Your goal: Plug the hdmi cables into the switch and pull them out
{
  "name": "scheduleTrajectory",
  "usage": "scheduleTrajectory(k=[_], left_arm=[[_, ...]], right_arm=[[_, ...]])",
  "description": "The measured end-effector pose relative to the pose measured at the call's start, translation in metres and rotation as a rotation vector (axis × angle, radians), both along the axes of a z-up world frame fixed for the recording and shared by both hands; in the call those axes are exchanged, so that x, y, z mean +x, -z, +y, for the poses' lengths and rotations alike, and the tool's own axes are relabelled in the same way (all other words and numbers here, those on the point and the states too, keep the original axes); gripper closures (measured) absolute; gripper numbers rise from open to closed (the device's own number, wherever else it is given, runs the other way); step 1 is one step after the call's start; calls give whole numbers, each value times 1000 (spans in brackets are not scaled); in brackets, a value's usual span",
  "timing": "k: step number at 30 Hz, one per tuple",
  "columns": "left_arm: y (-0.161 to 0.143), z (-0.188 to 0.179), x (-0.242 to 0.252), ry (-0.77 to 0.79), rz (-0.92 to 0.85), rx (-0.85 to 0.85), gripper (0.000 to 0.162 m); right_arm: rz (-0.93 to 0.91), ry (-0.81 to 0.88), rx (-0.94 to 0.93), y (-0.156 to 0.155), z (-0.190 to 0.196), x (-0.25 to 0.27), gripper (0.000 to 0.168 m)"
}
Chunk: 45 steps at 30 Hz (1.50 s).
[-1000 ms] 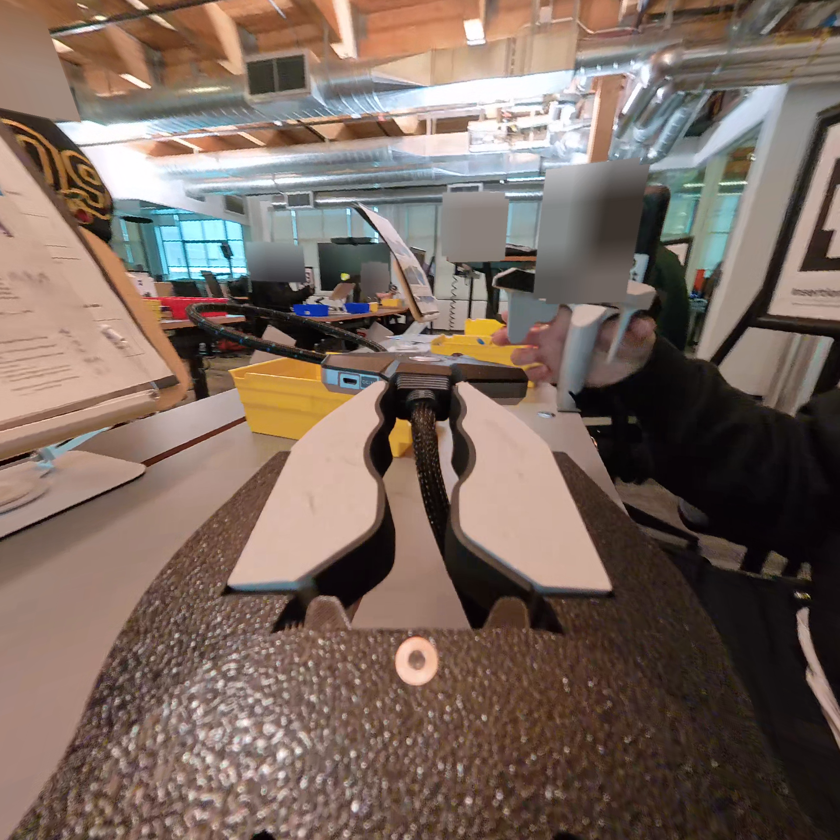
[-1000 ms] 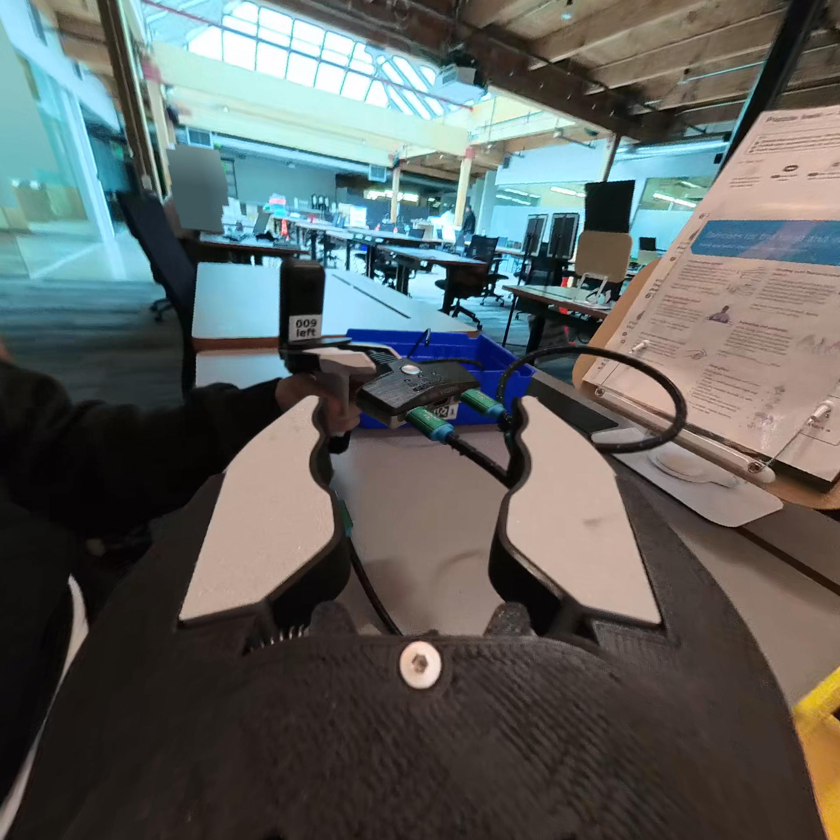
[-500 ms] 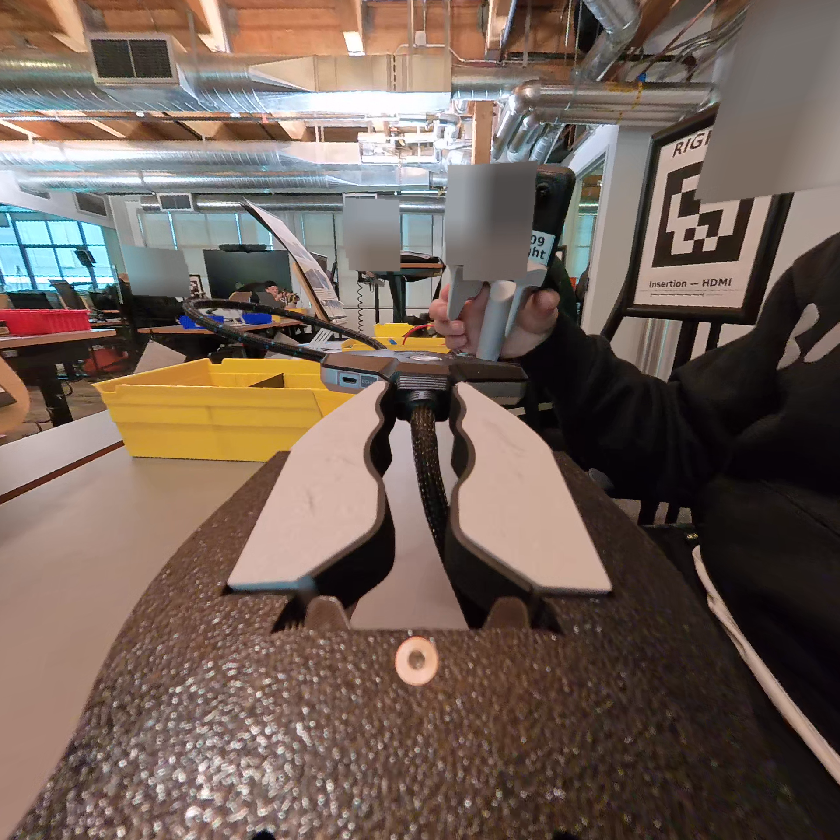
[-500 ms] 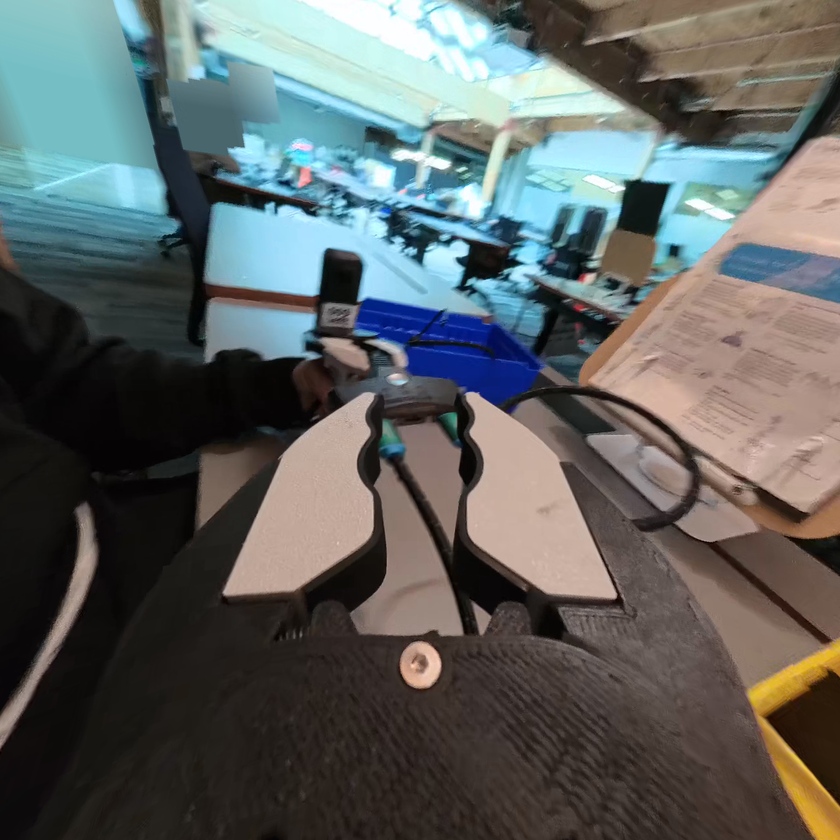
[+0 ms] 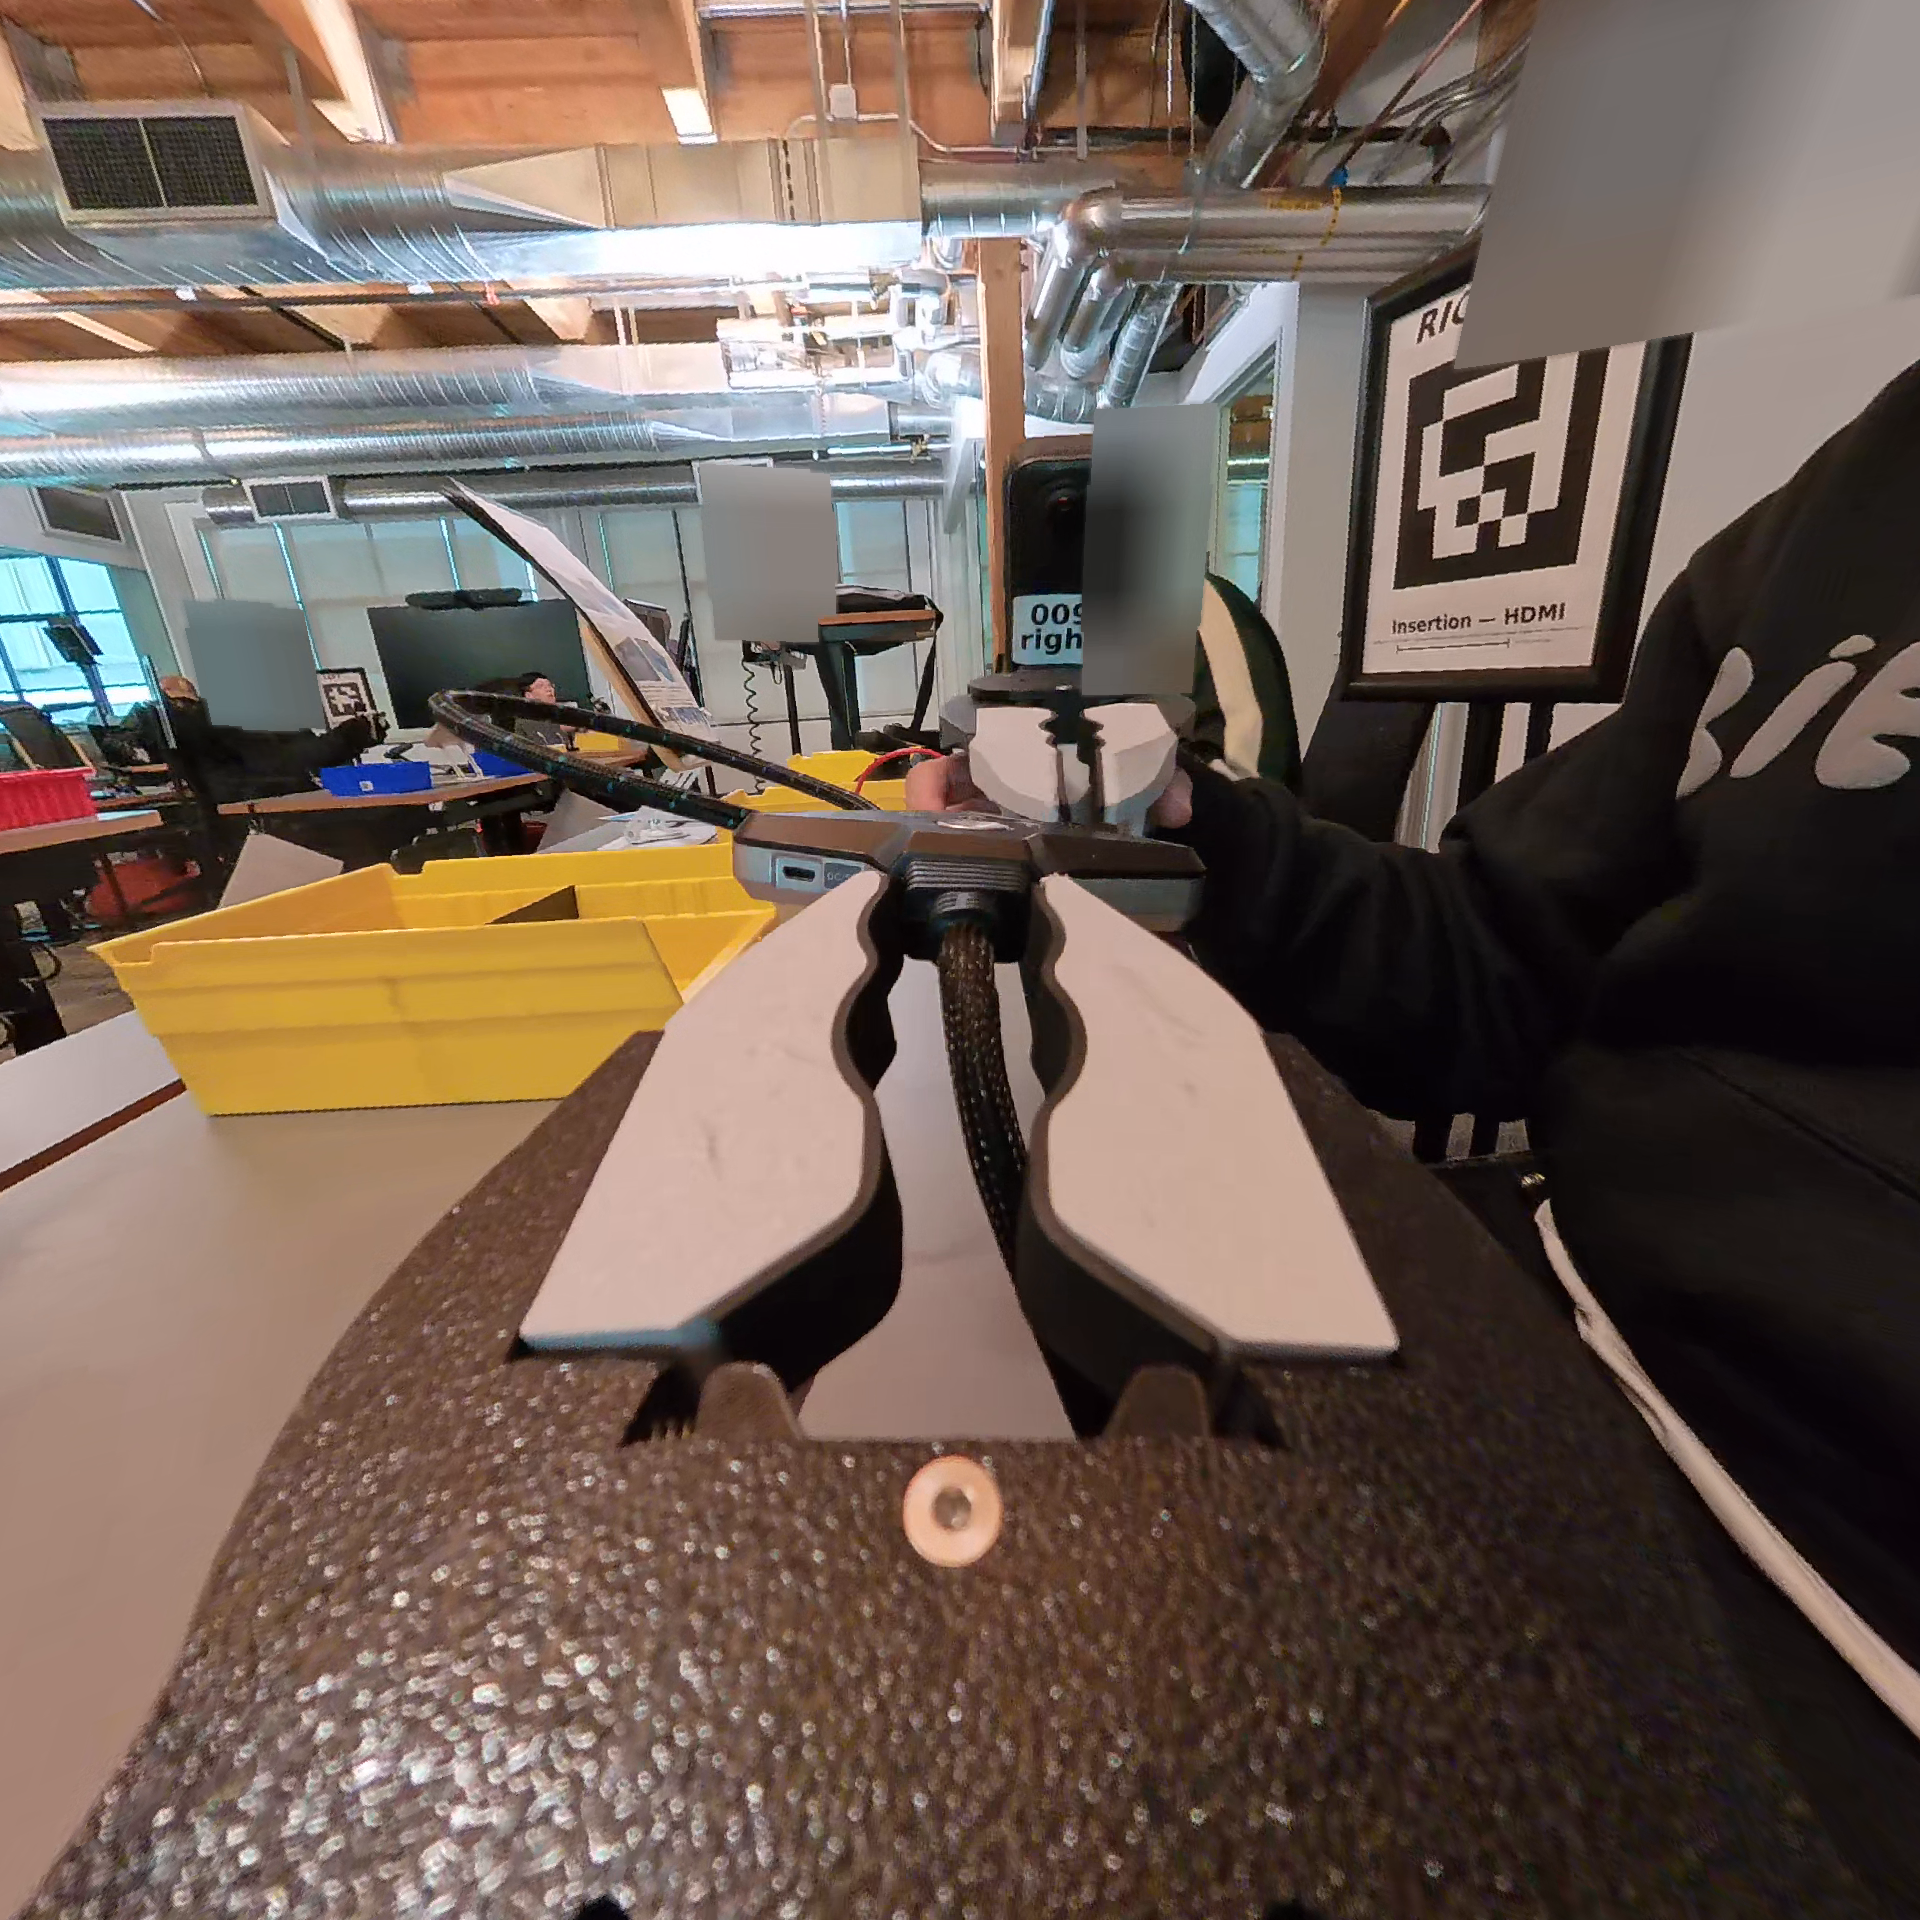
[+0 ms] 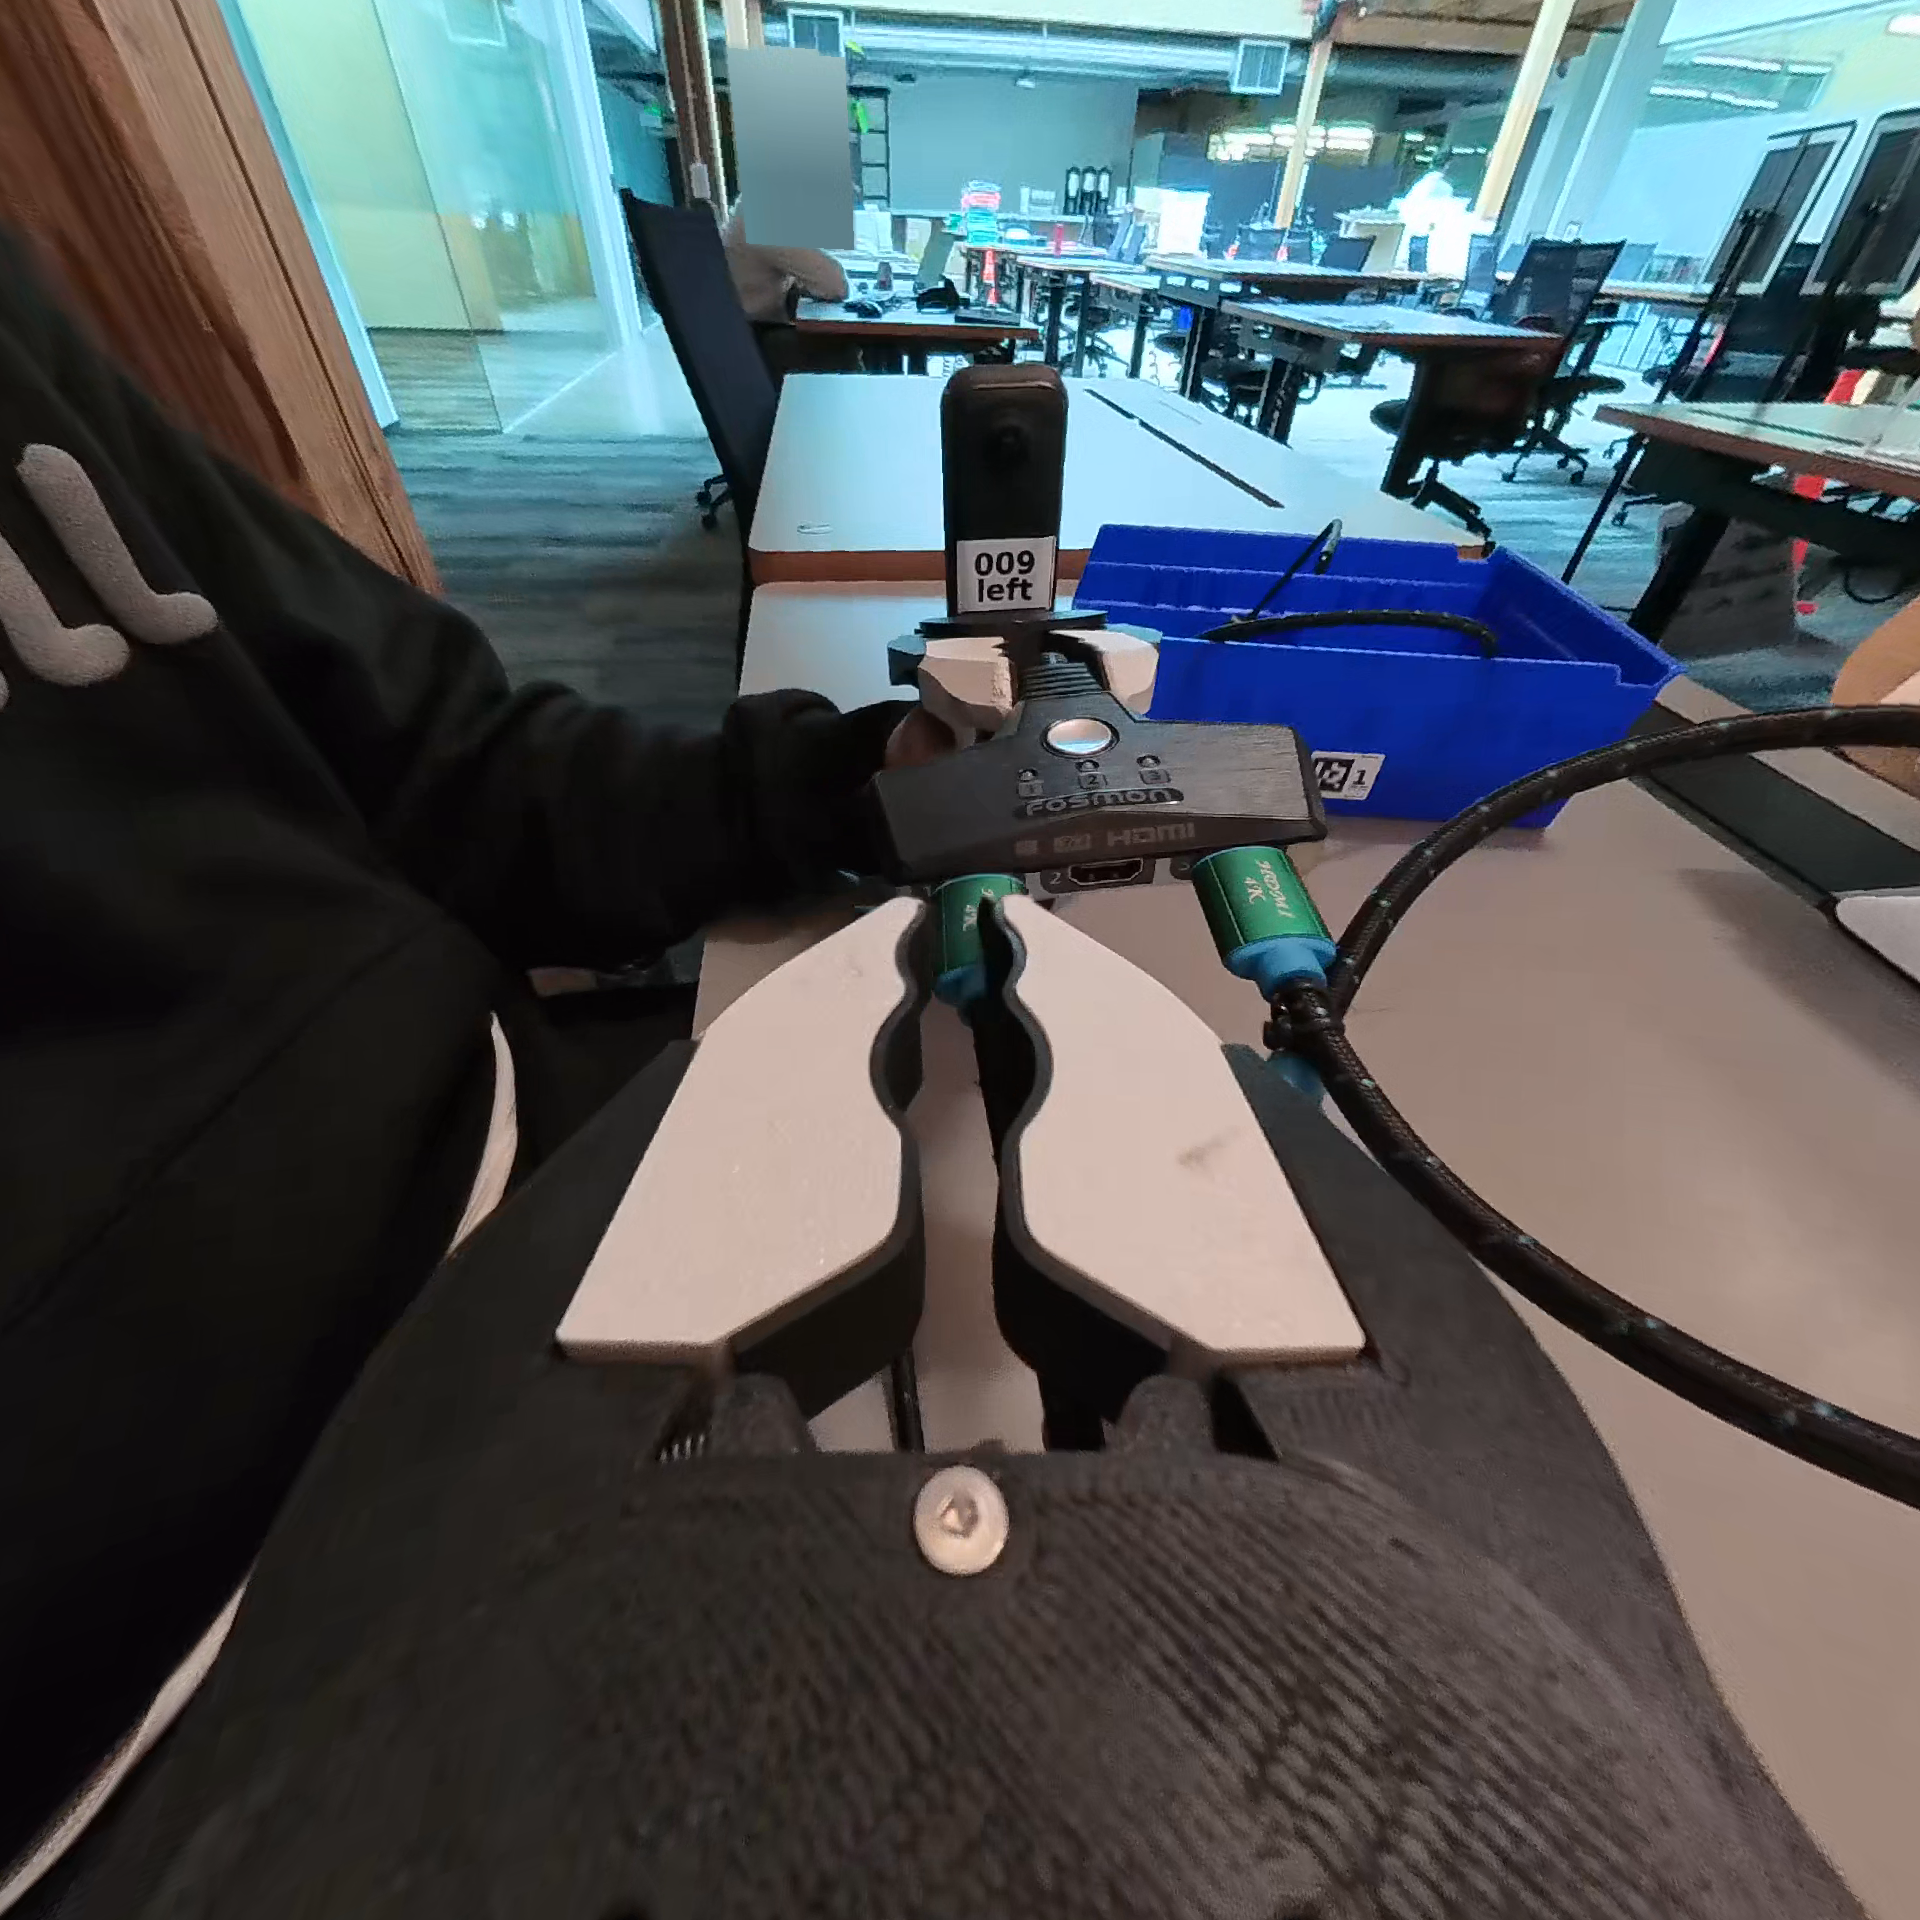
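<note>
A black HDMI switch (image 6: 1091,790) is held in the air between my two grippers. My left gripper (image 5: 961,899) is shut on the switch's own braided pigtail cable (image 5: 977,1018), right at its collar on the switch (image 5: 966,836). My right gripper (image 6: 964,920) is shut on a green HDMI plug (image 6: 961,914) seated in the switch's left port. A second green plug (image 6: 1257,914) sits in the right port. The middle port (image 6: 1107,875) is empty. Each gripper shows beyond the switch in the other's view: the right one (image 5: 1070,748), the left one (image 6: 1023,675).
A yellow bin (image 5: 416,966) stands on the grey table (image 5: 156,1299) to the left. A blue bin (image 6: 1382,675) with a cable stands behind the switch. A black braided cable (image 6: 1507,831) loops off to the right. The person's black sleeves (image 6: 468,810) flank the grippers.
My right gripper was open and back from the switch; it has moved in and shut on the left green plug. The left gripper kept its hold while swinging right.
</note>
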<state>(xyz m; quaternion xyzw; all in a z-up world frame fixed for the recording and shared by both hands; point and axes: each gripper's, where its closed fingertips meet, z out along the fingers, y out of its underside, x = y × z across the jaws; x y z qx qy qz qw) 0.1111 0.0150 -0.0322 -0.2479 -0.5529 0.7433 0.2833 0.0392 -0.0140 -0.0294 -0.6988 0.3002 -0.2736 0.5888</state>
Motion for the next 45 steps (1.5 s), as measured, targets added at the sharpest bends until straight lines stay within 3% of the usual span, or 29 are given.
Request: scheduleTrajectory(k=[2,4,5,9,13,45], left_arm=[[0,1,1,2,2,-4,139],[-1,2,3,-2,3,-10,139],[-1,2,3,-4,1,-11,139],[-1,4,2,3,-2,-15,139],[-2,5,3,-3,-1,-24,139],[-2,5,16,-22,67,-10,139]], right_arm=[[-16,-21,-18,0,5,-2,147],[-13,18,-74,5,4,0,116],[-9,47,-111,8,2,3,109],[26,26,-132,15,8,3,127],[37,58,-25,8,2,8,145],[-33,45,184,6,7,26,146]])
